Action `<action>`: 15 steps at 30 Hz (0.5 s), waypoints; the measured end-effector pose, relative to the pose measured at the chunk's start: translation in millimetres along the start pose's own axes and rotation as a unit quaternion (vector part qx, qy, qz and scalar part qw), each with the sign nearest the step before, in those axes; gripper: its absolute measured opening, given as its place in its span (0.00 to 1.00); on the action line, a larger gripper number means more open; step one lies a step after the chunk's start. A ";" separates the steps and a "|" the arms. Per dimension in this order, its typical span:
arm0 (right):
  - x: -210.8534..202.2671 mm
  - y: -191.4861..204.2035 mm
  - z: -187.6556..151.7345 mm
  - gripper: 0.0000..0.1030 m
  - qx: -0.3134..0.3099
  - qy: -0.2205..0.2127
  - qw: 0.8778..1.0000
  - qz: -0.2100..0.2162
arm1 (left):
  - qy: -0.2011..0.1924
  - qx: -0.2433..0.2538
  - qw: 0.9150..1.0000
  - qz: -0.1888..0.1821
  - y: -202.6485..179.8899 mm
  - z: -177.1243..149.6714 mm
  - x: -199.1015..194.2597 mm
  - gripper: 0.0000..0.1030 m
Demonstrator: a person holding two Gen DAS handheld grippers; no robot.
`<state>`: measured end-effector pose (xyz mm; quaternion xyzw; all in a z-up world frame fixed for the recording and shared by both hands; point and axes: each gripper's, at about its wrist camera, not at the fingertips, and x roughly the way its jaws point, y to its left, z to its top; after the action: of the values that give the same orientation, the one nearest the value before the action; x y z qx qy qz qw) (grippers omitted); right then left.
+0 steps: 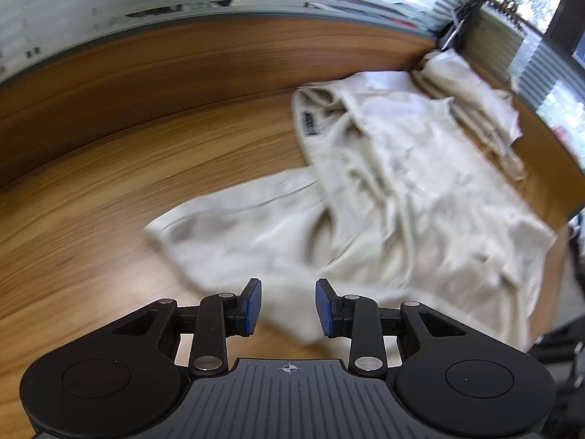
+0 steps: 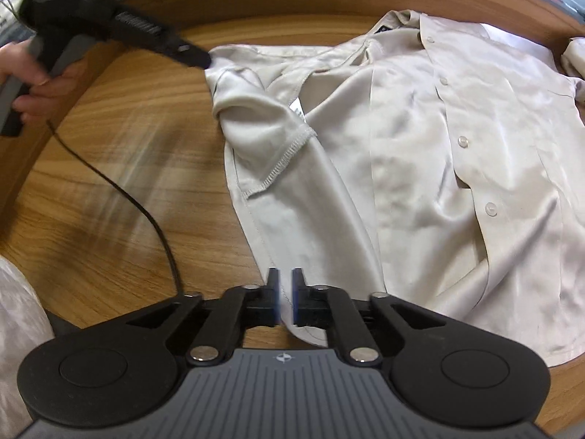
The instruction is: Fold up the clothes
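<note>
a pale satin shirt (image 2: 420, 153) lies spread front-up on the wooden counter (image 2: 109, 168), its button placket running down the right half and one short sleeve (image 1: 234, 219) flung out toward the bare wood on the left. beyond its collar, a second folded pale garment (image 1: 471, 95) sits near the counter's far corner, just beside the shirt. a thin black cable (image 2: 120, 190) curves across the open wood left of the shirt. the left hand-held gripper (image 1: 288, 305) hovers over the sleeve's hem with its blue pads apart and nothing clamped between them. the right hand-held gripper (image 2: 285, 298) stands at the shirt's bottom hem, jaws parted by a narrow gap, no cloth pinched. a raised wooden ledge (image 1: 175, 62) bounds the far side; the near counter edge curves under the shirt's lower right corner.
</note>
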<state>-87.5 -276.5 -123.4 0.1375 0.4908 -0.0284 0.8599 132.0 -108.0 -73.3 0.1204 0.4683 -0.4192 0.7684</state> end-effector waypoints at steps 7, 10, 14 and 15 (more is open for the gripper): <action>10.2 13.1 26.7 0.50 0.000 -0.037 0.999 0.022 | 0.018 -0.011 0.998 -0.064 -8.3 47.0 55.1 0.48; 22.9 18.9 42.7 0.60 0.016 -0.046 0.999 0.020 | 0.047 -0.033 0.995 -0.079 -4.8 59.8 79.1 0.48; 42.5 22.9 54.9 0.67 0.033 -0.054 0.998 0.010 | 0.077 -0.052 0.991 -0.094 -1.0 67.7 99.4 0.49; 47.9 24.8 55.9 0.67 0.030 -0.051 0.998 0.006 | 0.083 -0.054 0.990 -0.100 -0.7 68.7 102.3 0.51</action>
<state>-11.5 -263.3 -132.2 0.1650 0.4447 -0.0448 0.8792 195.4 -202.5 -120.6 0.0650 0.5620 -0.4566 0.6866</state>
